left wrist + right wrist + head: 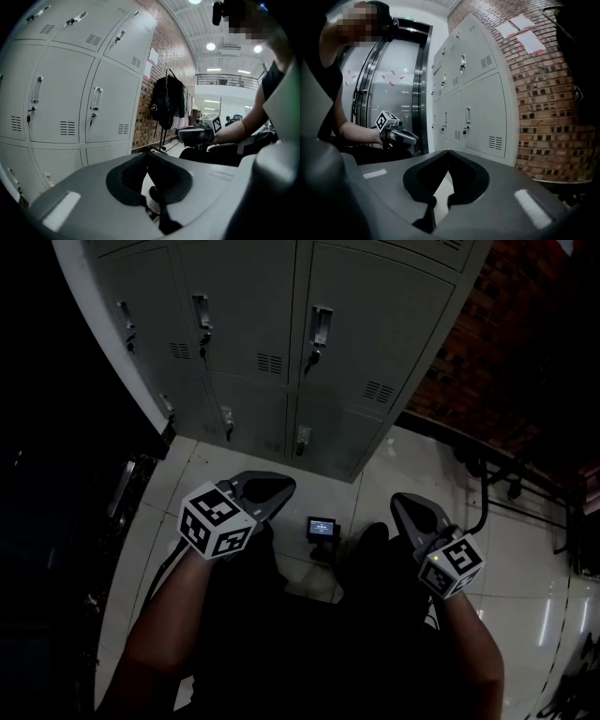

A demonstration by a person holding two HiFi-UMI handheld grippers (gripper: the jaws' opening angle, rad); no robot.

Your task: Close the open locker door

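The grey locker bank stands ahead of me, and every door I can see lies flush with its frame. Handles with locks, such as one on an upper door, show on each. My left gripper is held low in front of the lockers, jaws shut with nothing between them. Off to the right, my right gripper is also shut and empty. In the left gripper view the left gripper points at the lockers' lower right doors. In the right gripper view the right gripper points past the lockers' end.
A brick wall adjoins the lockers on the right. A black bag hangs on a rack beside it, and the rack's black tubes run over the white tiles. A small device with a screen lies on the floor. A metal door frame stands left of the lockers.
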